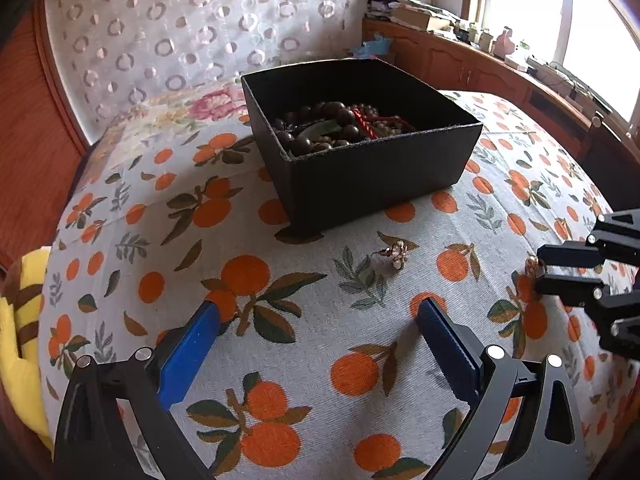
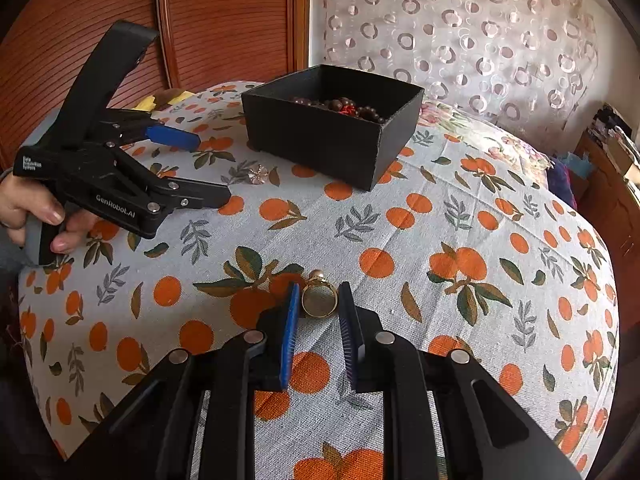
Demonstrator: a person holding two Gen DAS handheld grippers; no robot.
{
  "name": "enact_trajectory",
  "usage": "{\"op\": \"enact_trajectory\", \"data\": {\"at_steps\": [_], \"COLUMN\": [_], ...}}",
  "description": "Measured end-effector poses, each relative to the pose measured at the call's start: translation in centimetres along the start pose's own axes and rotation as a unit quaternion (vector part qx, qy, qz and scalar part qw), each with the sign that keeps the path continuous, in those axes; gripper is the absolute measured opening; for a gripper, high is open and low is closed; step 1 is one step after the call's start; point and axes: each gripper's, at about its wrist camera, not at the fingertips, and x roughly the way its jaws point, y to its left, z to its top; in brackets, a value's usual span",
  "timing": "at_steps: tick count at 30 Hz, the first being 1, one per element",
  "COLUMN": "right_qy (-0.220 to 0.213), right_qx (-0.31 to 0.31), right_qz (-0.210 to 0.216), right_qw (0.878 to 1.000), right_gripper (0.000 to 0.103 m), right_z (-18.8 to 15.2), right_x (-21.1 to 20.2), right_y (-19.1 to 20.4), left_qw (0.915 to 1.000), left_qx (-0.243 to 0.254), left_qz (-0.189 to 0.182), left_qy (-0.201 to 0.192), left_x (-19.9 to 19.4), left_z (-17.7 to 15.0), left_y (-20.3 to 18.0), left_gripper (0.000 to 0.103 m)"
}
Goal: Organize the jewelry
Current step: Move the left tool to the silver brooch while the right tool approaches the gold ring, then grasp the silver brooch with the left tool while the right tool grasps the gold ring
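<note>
Ring-patterned curtain [image 1: 192, 32], reddish wood panelling [image 2: 224, 20], low wooden cabinets [image 1: 452, 60] under a bright, washed-out window [image 1: 532, 12], perhaps daylight

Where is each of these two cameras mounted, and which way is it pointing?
Left wrist view: sits on the left tool, looking down along its wide-open blue fingers at the orange-print cloth, a flower earring and the black box; the right tool pokes in.
Right wrist view: sits on the right tool, whose fingers flank a gold ring; the left tool and the person's hand show.
Shared: box, cloth, earring, ring.
</note>
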Motion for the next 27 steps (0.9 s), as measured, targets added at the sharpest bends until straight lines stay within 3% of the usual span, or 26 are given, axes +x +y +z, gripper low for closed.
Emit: {"op": "enact_trajectory", "data": {"at_steps": [5, 10, 17, 27], "right_qy": [0.000, 0.000, 0.000, 0.000], "right_qx": [0.000, 0.000, 0.000, 0.000], "right_qz": [0.000, 0.000, 0.000, 0.000], "right_qw": [1.000, 1.000, 1.000, 1.000], "right_gripper": [0.022, 0.022, 0.022, 0.022], "right_z": [0.0, 0.0, 0.0, 0.0], "right_x": [0.0, 0.0, 0.0, 0.0], "right_y": [0.0, 0.1, 0.1, 0.1], "left_qw": [0.9997, 0.9992, 0.9988, 0.9972], "left_qx": [0.014, 0.027, 0.039, 0.021], "left_qz": [-0.011, -0.017, -0.017, -0.016], "left_qy": [-0.016, -0.026, -0.025, -0.070], "left_x": [-0.2, -0.2, 0.2, -3.2], "left_z": [0.8, 1.7, 2.1, 0.7], "left_y": [-1.7, -3.4, -4.2, -4.4], "left_gripper": [0.091, 0.054, 0.014, 0.015]}}
